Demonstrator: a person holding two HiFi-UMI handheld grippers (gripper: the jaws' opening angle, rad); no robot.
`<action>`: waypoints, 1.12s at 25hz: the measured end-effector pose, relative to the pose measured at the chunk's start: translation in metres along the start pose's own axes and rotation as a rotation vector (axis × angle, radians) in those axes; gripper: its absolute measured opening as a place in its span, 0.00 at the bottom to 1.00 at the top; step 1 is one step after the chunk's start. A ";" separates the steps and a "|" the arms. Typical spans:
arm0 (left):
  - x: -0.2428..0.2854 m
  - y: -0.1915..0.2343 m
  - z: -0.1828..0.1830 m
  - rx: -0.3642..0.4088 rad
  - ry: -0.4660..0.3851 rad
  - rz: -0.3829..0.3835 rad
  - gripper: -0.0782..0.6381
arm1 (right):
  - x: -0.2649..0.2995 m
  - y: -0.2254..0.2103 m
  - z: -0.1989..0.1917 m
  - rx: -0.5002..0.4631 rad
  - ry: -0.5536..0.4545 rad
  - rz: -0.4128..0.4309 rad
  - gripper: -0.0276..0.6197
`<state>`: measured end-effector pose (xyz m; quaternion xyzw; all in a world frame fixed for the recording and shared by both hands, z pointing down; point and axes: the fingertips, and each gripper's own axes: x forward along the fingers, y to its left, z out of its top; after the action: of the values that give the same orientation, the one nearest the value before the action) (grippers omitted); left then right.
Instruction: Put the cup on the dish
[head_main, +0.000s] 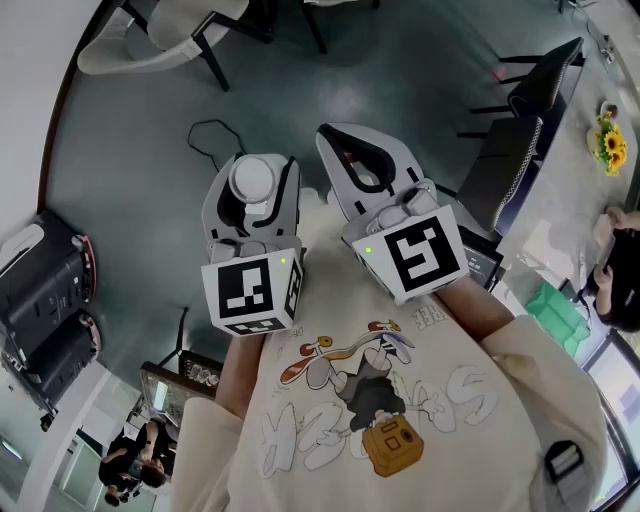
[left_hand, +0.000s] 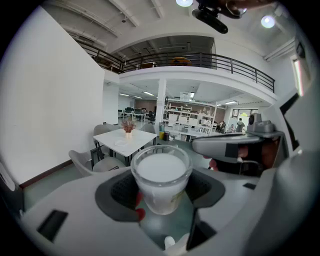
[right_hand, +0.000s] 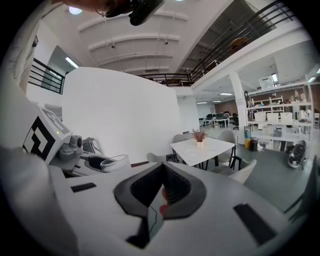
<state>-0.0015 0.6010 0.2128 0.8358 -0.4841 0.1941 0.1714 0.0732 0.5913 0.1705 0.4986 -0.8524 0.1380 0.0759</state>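
Glass cup, clear with white inside, stands upright, clamped between the wide-set jaws of the left claw, up in the air above the grey floor. Right claw is at 3 o'clock of the left one in head view, jaws closed together, nothing held.

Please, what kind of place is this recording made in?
Probably a large open-plan office or shared workspace. A railed upper gallery runs above the hall, a white table with chairs beside it stands below, and shelves fill the back.
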 end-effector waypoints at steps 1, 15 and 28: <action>-0.002 -0.001 -0.002 -0.007 0.006 0.001 0.48 | -0.002 0.001 -0.002 0.000 0.008 0.004 0.05; -0.002 -0.025 -0.011 -0.025 0.028 0.012 0.48 | -0.026 -0.015 -0.011 0.021 -0.001 0.021 0.05; 0.018 -0.020 -0.007 -0.031 0.065 0.025 0.48 | -0.004 -0.032 -0.013 0.070 0.032 0.042 0.05</action>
<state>0.0229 0.6004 0.2261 0.8203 -0.4914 0.2159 0.1975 0.1035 0.5841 0.1870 0.4808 -0.8559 0.1774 0.0692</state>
